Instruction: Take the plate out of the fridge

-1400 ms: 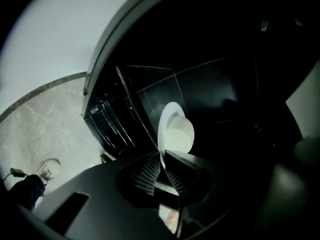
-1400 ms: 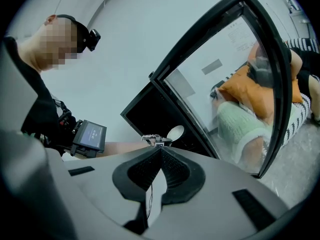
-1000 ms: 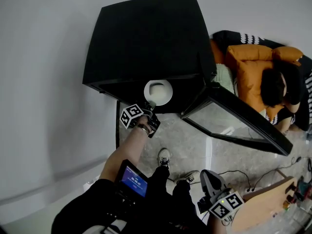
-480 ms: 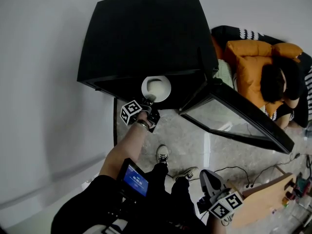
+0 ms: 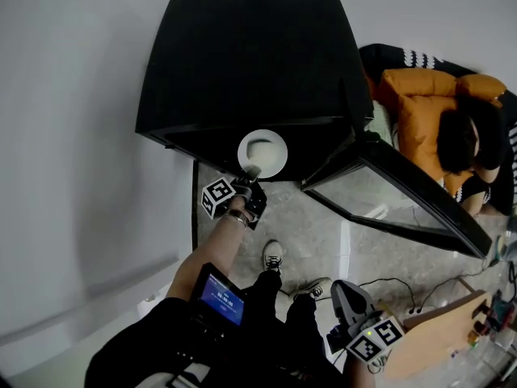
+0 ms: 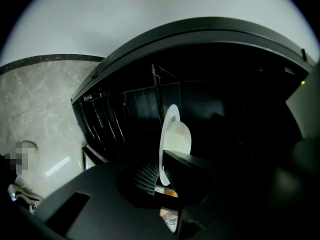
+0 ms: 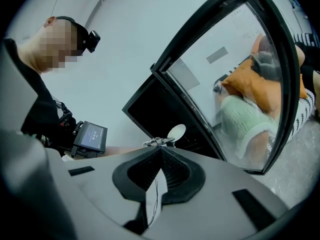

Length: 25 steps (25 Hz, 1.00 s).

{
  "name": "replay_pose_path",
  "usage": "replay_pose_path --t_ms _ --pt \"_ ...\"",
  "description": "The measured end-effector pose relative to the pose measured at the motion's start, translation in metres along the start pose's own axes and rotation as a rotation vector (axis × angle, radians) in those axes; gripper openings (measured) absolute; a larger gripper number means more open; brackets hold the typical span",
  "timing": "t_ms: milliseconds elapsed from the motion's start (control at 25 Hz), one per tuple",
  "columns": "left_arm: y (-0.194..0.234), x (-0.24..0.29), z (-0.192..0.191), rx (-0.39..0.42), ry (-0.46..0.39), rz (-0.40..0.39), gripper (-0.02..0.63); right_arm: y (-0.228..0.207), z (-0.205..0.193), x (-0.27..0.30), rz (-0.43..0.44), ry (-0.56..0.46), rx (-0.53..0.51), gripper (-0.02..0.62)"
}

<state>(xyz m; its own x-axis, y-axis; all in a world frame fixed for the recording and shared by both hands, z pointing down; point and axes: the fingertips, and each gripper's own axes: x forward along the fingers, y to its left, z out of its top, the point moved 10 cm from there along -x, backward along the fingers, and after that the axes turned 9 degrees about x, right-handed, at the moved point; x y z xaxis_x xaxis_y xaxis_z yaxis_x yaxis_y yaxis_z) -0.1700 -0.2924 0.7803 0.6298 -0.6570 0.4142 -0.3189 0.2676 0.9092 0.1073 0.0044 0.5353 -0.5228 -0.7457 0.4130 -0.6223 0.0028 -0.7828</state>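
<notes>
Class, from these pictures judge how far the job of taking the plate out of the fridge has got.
Done: the door stands open and the left tongs are shut on the rim of the plate. In hand: the plate hangs at the mouth of the fridge, seemingly not yet clear. Left: draw it fully out. The right tongs are shut, empty and low, away from the fridge.
</notes>
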Motion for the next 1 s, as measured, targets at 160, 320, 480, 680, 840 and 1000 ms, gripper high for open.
replay_pose_path --t_ms 160,320,480,680,840,1000 --pt "0.003 0.001 0.001 -0.007 0.0 -0.021 0.023 0.002 -0.002 0.004 0.008 0.005 -0.002 -0.003" --pt "0.003 0.005 0.005 0.016 -0.002 -0.035 0.023 0.004 -0.007 0.005 0.003 0.007 0.0 -0.003" --pt "0.001 0.008 0.008 0.041 0.004 -0.045 0.025 0.006 -0.011 0.004 -0.003 0.006 0.008 -0.003" --pt "-0.001 0.007 0.009 0.041 0.002 -0.027 0.023 0.01 -0.015 0.006 -0.007 0.002 0.007 -0.003" --pt "-0.001 -0.001 0.006 0.018 0.001 -0.028 0.023 0.017 -0.017 0.008 0.0 -0.007 -0.006 -0.003" --pt "-0.003 -0.015 0.004 0.006 -0.005 -0.034 0.023 0.022 -0.016 0.01 0.025 -0.009 -0.028 -0.003"
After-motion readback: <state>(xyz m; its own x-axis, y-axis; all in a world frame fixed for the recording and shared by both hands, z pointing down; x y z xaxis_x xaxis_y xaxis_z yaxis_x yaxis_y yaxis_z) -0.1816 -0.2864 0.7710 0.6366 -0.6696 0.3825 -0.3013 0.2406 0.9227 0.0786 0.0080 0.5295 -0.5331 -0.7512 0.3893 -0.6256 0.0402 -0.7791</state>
